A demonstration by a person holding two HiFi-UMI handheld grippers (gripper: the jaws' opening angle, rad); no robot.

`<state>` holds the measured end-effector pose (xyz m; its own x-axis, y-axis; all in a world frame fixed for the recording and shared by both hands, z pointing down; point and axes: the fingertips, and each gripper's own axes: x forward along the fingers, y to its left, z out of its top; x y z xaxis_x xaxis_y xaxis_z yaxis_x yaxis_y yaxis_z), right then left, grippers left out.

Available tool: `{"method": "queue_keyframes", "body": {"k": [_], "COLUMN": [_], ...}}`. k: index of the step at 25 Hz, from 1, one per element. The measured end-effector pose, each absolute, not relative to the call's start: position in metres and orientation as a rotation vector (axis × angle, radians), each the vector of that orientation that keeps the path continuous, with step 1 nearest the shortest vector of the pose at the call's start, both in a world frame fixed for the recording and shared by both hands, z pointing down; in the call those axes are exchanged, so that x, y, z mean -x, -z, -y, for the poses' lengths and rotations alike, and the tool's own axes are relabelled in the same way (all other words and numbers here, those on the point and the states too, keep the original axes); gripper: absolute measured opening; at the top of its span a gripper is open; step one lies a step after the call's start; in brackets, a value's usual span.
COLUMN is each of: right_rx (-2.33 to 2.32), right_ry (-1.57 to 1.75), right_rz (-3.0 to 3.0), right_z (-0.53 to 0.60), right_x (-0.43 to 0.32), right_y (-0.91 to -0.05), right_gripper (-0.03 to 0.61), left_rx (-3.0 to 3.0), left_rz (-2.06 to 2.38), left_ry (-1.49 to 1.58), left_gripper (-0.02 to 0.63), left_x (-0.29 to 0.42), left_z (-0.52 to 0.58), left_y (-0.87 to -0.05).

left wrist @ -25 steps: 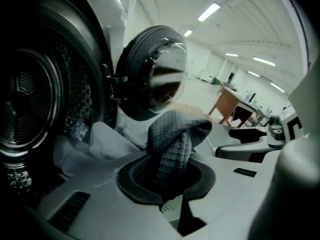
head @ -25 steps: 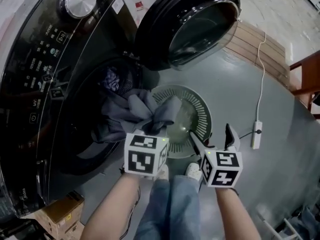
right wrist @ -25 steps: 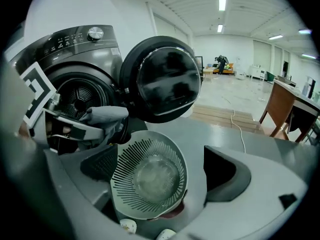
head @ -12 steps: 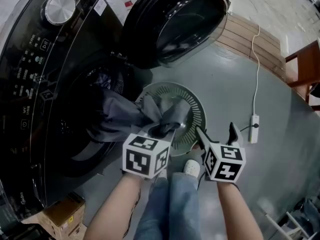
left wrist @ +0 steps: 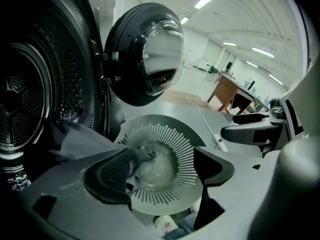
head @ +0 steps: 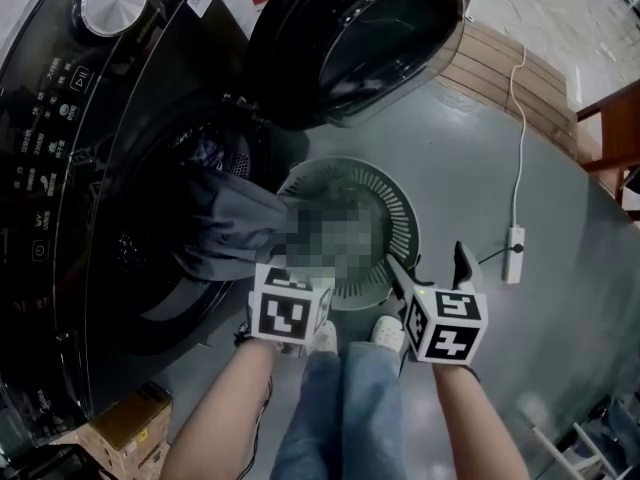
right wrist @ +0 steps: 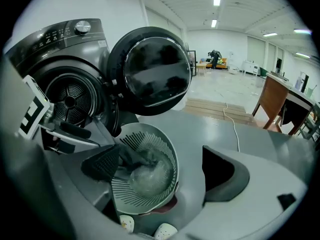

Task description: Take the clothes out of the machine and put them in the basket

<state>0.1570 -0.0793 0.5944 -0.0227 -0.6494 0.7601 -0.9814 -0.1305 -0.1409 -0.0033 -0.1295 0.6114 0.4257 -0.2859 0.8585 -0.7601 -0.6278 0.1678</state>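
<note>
Letting go over the basket [head: 402, 230], my left gripper [left wrist: 160, 171] has just been opening its jaws. They now stand well apart with nothing pressed between the pads. The end of the grey garment [head: 225, 230] lies just beside the left pad and spills into the basket right beneath. The rest of it trails away to this gripper's left, over the lip of the machine [head: 60, 168], so it is only half delivered. My right gripper [right wrist: 162, 169] hangs alongside, jaws wide and empty, above the basket's near rim. I judge the job partly done: this piece needs pulling clear, and something darker seems to remain deeper in the drum, though I cannot tell what.
</note>
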Motion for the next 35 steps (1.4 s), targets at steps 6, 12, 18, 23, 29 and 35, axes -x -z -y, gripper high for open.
{"method": "queue_keyframes", "body": {"k": [6, 12, 18, 23, 29, 35], "right_rx": [-1.785, -1.738, -1.676, -1.647, -1.61, -1.601], "right_ry": [-1.007, -1.005, -0.999, -1.011, -0.989, -0.995], "right_rz": [1.716, 1.746, 1.772, 1.786, 1.812, 1.796], "right_z": [0.085, 0.096, 0.106, 0.109, 0.113, 0.108], "right_x": [-0.138, -0.113, -0.082, -0.061, -0.048, -0.05], "right_y": [-0.602, -0.609, -0.621, -0.63, -0.641, -0.654], "right_gripper": [0.518, 0.517, 0.517, 0.517, 0.515, 0.514], "left_rx": [-2.1, -2.082, -1.994, -1.905, -1.844, -1.846], "left_rz": [1.013, 1.226, 1.296, 1.36, 1.297, 1.235], "left_ry": [-1.243, -1.346, -1.456, -1.497, -1.521, -1.519], "left_gripper": [0.379, 0.4, 0.401, 0.427, 0.469, 0.451], "left_x": [0.058, 0.114, 0.168, 0.209, 0.228, 0.221], "left_z": [0.15, 0.182, 0.204, 0.228, 0.242, 0.247], "left_y": [-0.627, -0.634, -0.653, -0.675, -0.71, -0.727]}}
